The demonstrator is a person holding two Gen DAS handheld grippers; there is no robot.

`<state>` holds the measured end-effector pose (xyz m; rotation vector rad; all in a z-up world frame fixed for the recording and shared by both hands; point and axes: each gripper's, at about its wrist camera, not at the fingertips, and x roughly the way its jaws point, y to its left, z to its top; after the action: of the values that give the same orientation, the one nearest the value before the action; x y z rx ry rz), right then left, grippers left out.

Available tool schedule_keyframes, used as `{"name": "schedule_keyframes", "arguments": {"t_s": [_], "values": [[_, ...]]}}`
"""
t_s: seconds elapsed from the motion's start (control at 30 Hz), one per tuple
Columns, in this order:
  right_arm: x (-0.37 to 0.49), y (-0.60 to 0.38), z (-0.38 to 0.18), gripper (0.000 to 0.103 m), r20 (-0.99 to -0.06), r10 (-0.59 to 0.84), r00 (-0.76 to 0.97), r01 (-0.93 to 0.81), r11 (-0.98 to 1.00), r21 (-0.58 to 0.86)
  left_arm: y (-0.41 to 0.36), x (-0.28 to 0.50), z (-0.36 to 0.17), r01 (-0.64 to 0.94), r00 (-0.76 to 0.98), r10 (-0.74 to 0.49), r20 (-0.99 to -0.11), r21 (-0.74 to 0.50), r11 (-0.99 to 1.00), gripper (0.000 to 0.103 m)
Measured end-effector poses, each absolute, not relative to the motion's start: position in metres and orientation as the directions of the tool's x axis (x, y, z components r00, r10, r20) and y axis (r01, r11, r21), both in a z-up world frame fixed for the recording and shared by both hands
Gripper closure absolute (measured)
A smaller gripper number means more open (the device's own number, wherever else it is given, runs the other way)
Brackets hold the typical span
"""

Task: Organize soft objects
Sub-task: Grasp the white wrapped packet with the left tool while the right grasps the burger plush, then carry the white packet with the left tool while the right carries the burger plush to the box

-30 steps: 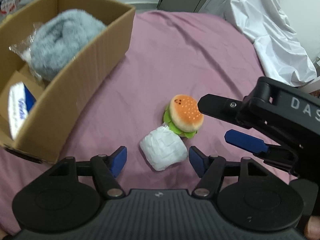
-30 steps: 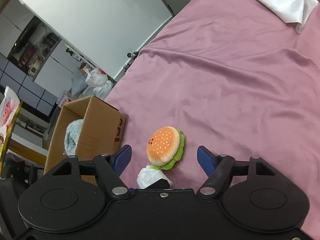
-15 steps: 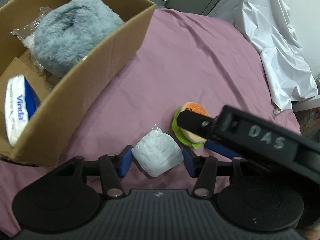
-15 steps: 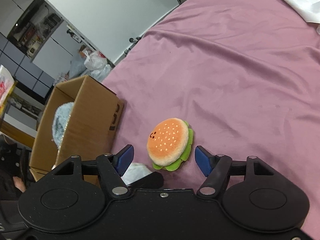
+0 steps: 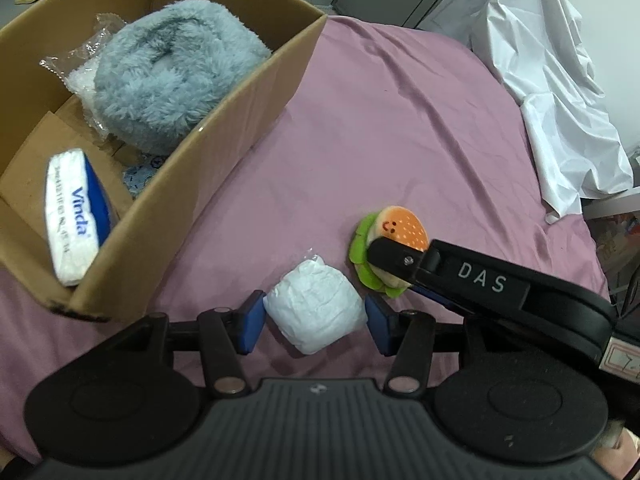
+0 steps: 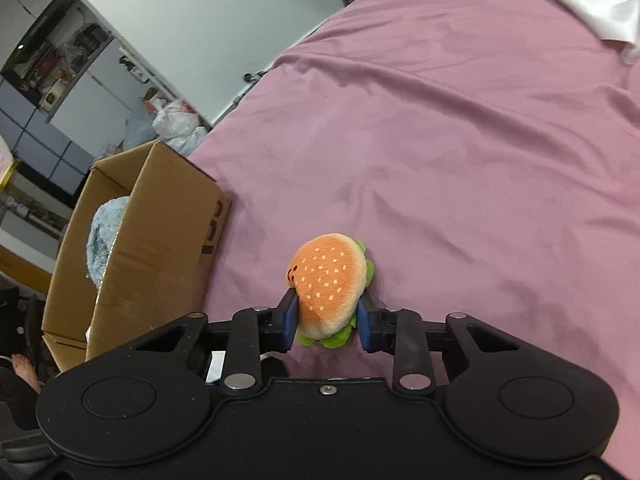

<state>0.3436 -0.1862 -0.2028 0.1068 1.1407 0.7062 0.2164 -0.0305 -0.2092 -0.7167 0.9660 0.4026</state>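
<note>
A white crumpled soft bundle lies on the pink bedcover. My left gripper is shut on it, a blue pad against each side. Just right of the bundle sits a burger plush with an orange bun and green lettuce. My right gripper is closing its jaws on the burger plush, and the pads squeeze its sides. One black finger of that gripper crosses the left wrist view and hides the plush's lower half.
An open cardboard box stands at the left on the bedcover. It holds a grey-blue fluffy item, a Vinda tissue pack and a clear plastic bag. A white sheet lies far right.
The right pads went from wide apart beside the burger plush to pressed on it. The left pads closed in from wide apart onto the white bundle.
</note>
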Motion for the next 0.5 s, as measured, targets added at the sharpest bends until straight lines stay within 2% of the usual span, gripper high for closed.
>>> {"name": "schedule_keyframes", "arguments": {"t_s": [0.23, 0.5], "values": [[0.343, -0.210, -0.190, 0.075, -0.797, 0.538, 0.276, -0.361, 0.826, 0.432, -0.027, 0.209, -0.189, -0.589, 0.562, -0.012, -0.827, -0.411, 0.696, 0.050], [0.333, -0.217, -0.159, 0.075, -0.770, 0.533, 0.351, -0.380, 0.833, 0.403, -0.034, 0.203, -0.160, -0.541, 0.602, -0.036, -0.798, -0.441, 0.716, 0.050]]}}
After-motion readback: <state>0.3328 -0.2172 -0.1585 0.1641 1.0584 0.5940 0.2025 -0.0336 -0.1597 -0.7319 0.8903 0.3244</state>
